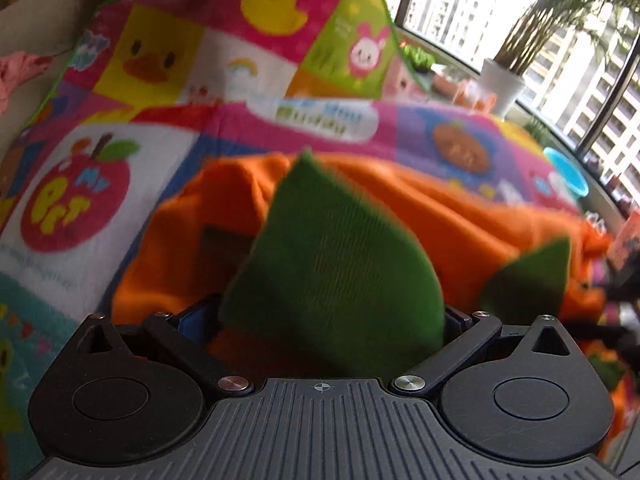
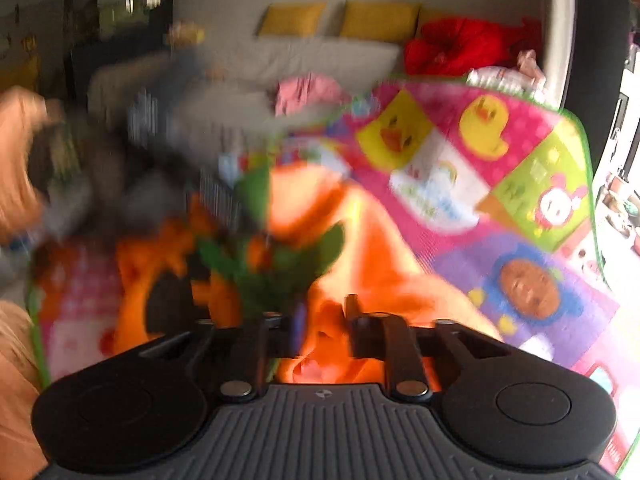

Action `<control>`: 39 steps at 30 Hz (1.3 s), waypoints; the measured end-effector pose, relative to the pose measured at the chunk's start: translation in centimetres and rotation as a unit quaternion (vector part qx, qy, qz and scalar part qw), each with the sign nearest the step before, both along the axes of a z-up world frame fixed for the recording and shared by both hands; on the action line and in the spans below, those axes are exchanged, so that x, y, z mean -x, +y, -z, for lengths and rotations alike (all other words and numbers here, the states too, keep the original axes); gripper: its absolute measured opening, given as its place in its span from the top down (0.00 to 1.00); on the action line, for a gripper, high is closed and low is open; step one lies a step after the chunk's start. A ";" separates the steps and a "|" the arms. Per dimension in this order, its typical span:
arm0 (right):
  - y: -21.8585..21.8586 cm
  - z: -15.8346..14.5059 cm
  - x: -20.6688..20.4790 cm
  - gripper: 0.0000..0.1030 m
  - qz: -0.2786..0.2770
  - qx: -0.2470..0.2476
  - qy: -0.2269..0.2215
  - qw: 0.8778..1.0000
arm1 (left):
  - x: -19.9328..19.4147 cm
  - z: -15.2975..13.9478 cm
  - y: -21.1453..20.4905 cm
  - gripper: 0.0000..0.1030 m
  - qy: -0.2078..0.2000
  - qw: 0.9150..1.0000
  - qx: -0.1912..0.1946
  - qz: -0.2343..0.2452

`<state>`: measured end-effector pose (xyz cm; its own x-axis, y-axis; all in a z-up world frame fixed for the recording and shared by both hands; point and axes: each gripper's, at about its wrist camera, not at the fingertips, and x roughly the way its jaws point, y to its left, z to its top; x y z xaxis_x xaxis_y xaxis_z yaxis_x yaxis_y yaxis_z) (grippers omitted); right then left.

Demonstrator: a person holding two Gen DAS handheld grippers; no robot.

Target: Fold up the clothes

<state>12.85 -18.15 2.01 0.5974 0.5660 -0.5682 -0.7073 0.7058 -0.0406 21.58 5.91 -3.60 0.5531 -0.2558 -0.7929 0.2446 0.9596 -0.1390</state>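
An orange garment (image 1: 440,208) with green leaf-shaped flaps lies bunched on a colourful play mat (image 1: 160,60). In the left wrist view one green flap (image 1: 340,260) stands up close to the camera. It fills the whole gap between the wide-set jaws of my left gripper (image 1: 328,316), and the pads are hidden. A second flap (image 1: 532,276) sits to the right. The right wrist view is blurred. There my right gripper (image 2: 325,320) has its fingers a little apart, with a fold of the orange garment (image 2: 380,248) in the gap. Green flaps (image 2: 272,268) lie just left of it.
A sofa with yellow cushions (image 2: 376,20), a red cushion (image 2: 456,44) and a pink garment (image 2: 308,90) stand behind the play mat (image 2: 520,152). A blurred hand (image 2: 16,160) is at the far left. A potted plant (image 1: 504,80) and a blue bowl (image 1: 568,172) stand by the window.
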 end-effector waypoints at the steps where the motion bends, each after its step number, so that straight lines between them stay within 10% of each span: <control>1: -0.6 -1.1 0.0 0.64 0.001 -0.018 -0.007 1.000 | 0.2 0.4 -0.1 0.00 -0.002 1.000 -0.008 0.004; 8: 0.1 1.2 -4.3 0.63 0.051 -0.008 0.032 0.998 | 0.6 -0.6 -0.2 0.00 -0.020 1.000 -0.012 0.006; 17: 1.3 5.7 -5.2 0.62 0.057 0.060 0.060 0.995 | 1.8 -4.9 1.5 0.00 -0.032 0.983 0.176 0.032; 25: 0.7 -0.7 -7.3 0.63 0.060 0.034 -0.007 0.998 | 0.2 -0.6 -0.3 0.00 0.014 0.993 0.110 0.036; 35: 3.3 5.7 -16.1 0.60 0.050 0.043 0.113 0.991 | 1.0 0.3 -0.5 0.00 -0.007 0.995 0.079 0.056; 39: 3.3 5.0 -14.6 0.86 0.048 0.032 0.121 0.991 | 0.9 0.6 -0.4 0.00 -0.011 0.995 0.081 0.057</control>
